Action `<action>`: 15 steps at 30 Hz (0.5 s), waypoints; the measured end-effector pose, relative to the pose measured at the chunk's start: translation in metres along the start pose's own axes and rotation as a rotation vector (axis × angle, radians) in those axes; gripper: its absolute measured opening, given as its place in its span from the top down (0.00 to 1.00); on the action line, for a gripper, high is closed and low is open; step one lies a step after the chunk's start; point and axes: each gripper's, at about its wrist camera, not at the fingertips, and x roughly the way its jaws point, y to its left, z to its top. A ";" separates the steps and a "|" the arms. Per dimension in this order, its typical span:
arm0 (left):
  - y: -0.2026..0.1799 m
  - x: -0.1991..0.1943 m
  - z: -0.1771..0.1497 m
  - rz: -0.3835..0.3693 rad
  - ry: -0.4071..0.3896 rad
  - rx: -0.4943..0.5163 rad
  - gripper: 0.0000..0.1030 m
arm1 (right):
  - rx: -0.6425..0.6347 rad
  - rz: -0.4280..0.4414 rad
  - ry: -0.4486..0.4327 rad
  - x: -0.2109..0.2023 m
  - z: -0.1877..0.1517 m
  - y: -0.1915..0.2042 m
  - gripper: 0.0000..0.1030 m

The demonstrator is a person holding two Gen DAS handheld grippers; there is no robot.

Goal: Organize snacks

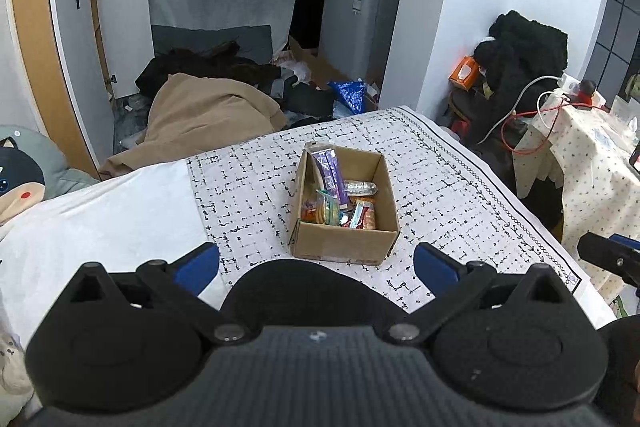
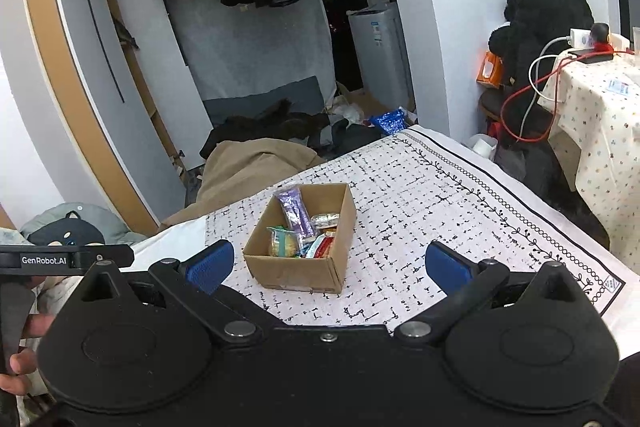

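Open brown cardboard box [image 1: 345, 223] of wrapped snacks [image 1: 340, 195], sitting mid-way on the white black-patterned cloth [image 1: 460, 195]. Just short of it, left gripper [image 1: 316, 267] spread wide, empty. Right gripper [image 2: 330, 265] likewise spread, holding nothing, box between its blue pads [image 2: 448, 269].

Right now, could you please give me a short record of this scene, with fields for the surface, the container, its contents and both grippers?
surface: patterned cloth spread flat, black-and-white grid print
container: open cardboard box, upright on the cloth
contents: purple packet leaning on the box's left wall, silver packet, several colourful wrapped snacks
loose snacks on cloth: none visible
left gripper: open, empty, short of the box
right gripper: open, empty, short of the box
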 end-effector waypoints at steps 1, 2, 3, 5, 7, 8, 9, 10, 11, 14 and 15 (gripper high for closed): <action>0.000 -0.002 0.000 0.000 -0.003 0.000 0.00 | -0.005 0.003 -0.002 -0.001 0.000 0.002 0.00; 0.001 -0.005 -0.001 0.001 -0.006 0.001 0.00 | -0.010 0.006 -0.003 -0.002 -0.001 0.003 0.00; 0.001 -0.007 -0.002 0.001 -0.008 0.002 0.00 | -0.016 0.009 -0.005 -0.004 -0.001 0.004 0.00; 0.001 -0.009 -0.002 -0.003 -0.008 0.003 0.00 | -0.029 0.012 -0.002 -0.005 -0.002 0.008 0.00; 0.002 -0.011 -0.003 -0.003 -0.011 0.008 0.00 | -0.036 0.017 0.000 -0.006 -0.003 0.010 0.00; 0.002 -0.012 -0.003 -0.003 -0.013 0.009 0.00 | -0.039 0.019 0.002 -0.006 -0.003 0.011 0.00; 0.001 -0.013 -0.003 -0.004 -0.014 0.009 0.00 | -0.041 0.020 0.003 -0.006 -0.003 0.012 0.00; 0.001 -0.013 -0.003 -0.005 -0.015 0.008 0.00 | -0.043 0.020 0.004 -0.007 -0.003 0.013 0.00; 0.001 -0.014 -0.003 -0.006 -0.017 0.008 0.00 | -0.045 0.021 0.006 -0.007 -0.003 0.013 0.00; -0.001 -0.016 -0.002 -0.008 -0.024 0.013 0.00 | -0.051 0.025 0.006 -0.009 -0.002 0.016 0.00; -0.002 -0.016 -0.002 -0.009 -0.025 0.015 0.00 | -0.052 0.025 0.006 -0.009 -0.002 0.016 0.00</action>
